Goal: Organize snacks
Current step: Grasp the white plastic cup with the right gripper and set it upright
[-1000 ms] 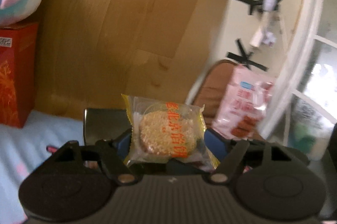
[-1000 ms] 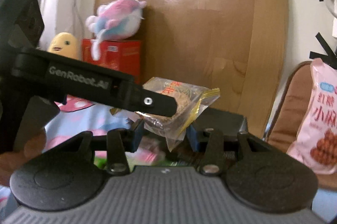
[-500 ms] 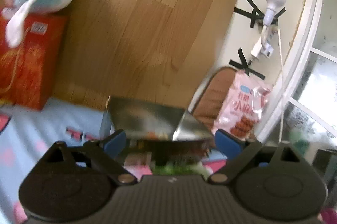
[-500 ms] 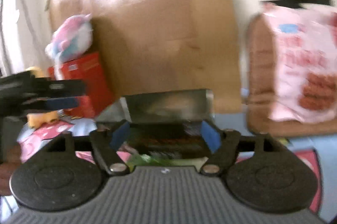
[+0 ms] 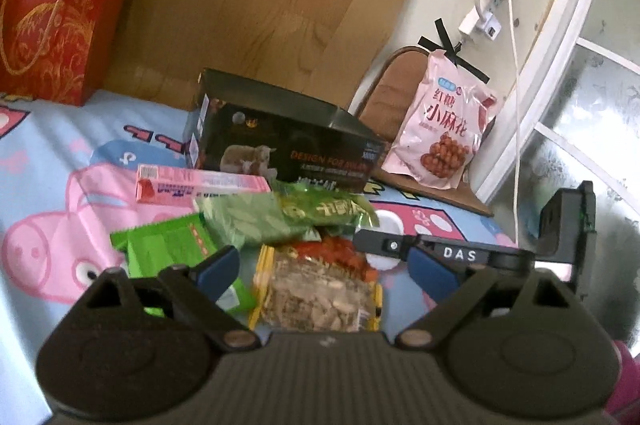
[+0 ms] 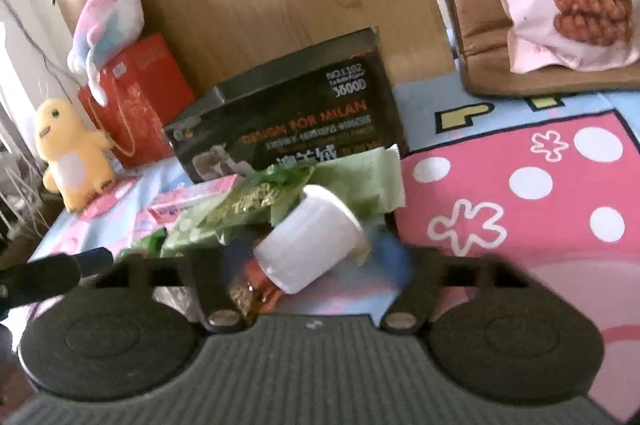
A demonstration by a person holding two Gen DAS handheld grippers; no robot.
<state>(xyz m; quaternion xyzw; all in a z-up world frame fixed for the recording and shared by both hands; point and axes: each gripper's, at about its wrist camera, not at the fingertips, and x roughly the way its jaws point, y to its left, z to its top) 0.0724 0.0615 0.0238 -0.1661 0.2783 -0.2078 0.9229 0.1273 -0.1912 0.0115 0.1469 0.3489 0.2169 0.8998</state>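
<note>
My left gripper (image 5: pixel 326 267) hangs open low over a pile of snacks on the cartoon bedsheet. A clear packet of seeds with red pieces (image 5: pixel 320 289) lies between its blue pads, untouched. Green packets (image 5: pixel 256 221) and a pink box (image 5: pixel 200 183) lie just beyond, in front of a dark cardboard box (image 5: pixel 288 145). In the right wrist view a tilted white cup (image 6: pixel 312 245) sits between the jaws of my right gripper (image 6: pixel 312 257), which are closing; the blurred pads stand a little apart from it. One finger of the right gripper (image 5: pixel 440 253) shows at the right of the left wrist view.
A pink snack bag (image 5: pixel 440 133) leans on a brown cushion (image 6: pixel 480 25) at the back right. A red gift bag (image 5: pixel 52 25) with a plush toy, and a yellow plush (image 6: pixel 76 153), stand at the back left. A wooden board rises behind the dark box (image 6: pixel 288 121).
A second ago both grippers held a wrapped cookie above the dark box. They opened, the cookie is out of sight, and both have come down to the snack pile. The right jaws now straddle a white cup.
</note>
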